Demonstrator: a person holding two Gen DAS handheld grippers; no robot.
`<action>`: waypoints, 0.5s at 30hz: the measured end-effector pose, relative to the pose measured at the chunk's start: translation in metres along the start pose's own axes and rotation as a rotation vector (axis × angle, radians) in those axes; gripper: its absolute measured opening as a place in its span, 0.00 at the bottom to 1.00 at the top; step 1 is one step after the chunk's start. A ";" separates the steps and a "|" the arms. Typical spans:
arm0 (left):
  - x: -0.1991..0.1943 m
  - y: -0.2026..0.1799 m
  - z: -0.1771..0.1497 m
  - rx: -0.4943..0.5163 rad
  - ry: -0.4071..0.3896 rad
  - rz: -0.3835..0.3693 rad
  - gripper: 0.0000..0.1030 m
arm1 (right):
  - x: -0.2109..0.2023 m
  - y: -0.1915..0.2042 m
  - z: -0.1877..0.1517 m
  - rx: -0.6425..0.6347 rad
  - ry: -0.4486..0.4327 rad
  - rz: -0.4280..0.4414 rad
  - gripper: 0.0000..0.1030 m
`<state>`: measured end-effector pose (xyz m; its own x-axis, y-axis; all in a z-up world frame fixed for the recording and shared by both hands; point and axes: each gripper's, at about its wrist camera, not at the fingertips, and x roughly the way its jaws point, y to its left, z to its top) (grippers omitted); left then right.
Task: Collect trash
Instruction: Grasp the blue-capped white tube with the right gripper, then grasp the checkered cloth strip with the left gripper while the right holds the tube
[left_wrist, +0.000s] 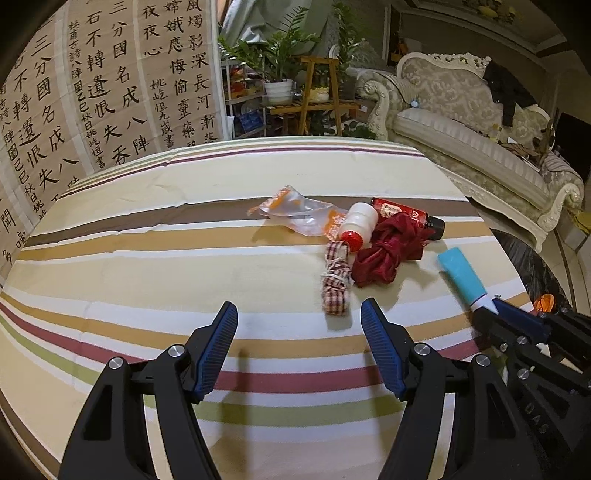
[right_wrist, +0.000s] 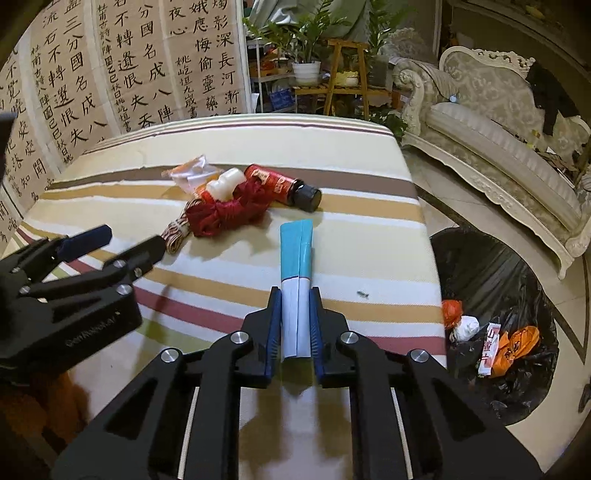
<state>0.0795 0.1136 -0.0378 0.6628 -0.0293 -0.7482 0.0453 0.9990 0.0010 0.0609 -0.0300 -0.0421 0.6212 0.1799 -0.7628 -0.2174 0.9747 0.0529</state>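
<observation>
Flattened blue-and-white tube (right_wrist: 296, 280) points away along the striped worktop (right_wrist: 236, 147). Farther left huddle a red cloth (right_wrist: 225, 216), white bottle (right_wrist: 227, 183), dark red-labelled bottle (right_wrist: 284, 185), clear wrapper (right_wrist: 190, 171) and checked strip (right_wrist: 177, 230).

Tube (right_wrist: 296, 266) on table (right_wrist: 369, 236), bottles (right_wrist: 284, 184) behind it, bin (right_wrist: 495, 280) right of table.

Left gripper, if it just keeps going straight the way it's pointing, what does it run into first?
Most likely the bare striped tablecloth: the left gripper is open, pointing down at the cloth. The nearest item, the checkered cloth bundle, lies just beyond and slightly to the right, though depth is hard to judge.
</observation>
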 end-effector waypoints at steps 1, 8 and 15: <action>0.003 -0.001 0.002 0.002 0.007 -0.006 0.65 | 0.000 -0.002 0.000 0.004 -0.003 0.001 0.14; 0.019 -0.004 0.008 0.011 0.059 -0.020 0.45 | 0.001 -0.016 0.006 0.033 -0.013 0.016 0.14; 0.016 -0.010 0.005 0.048 0.042 -0.031 0.15 | -0.001 -0.026 0.007 0.051 -0.024 0.028 0.14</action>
<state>0.0937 0.1025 -0.0461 0.6290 -0.0576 -0.7752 0.1015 0.9948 0.0084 0.0717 -0.0548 -0.0382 0.6336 0.2099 -0.7446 -0.1970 0.9745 0.1071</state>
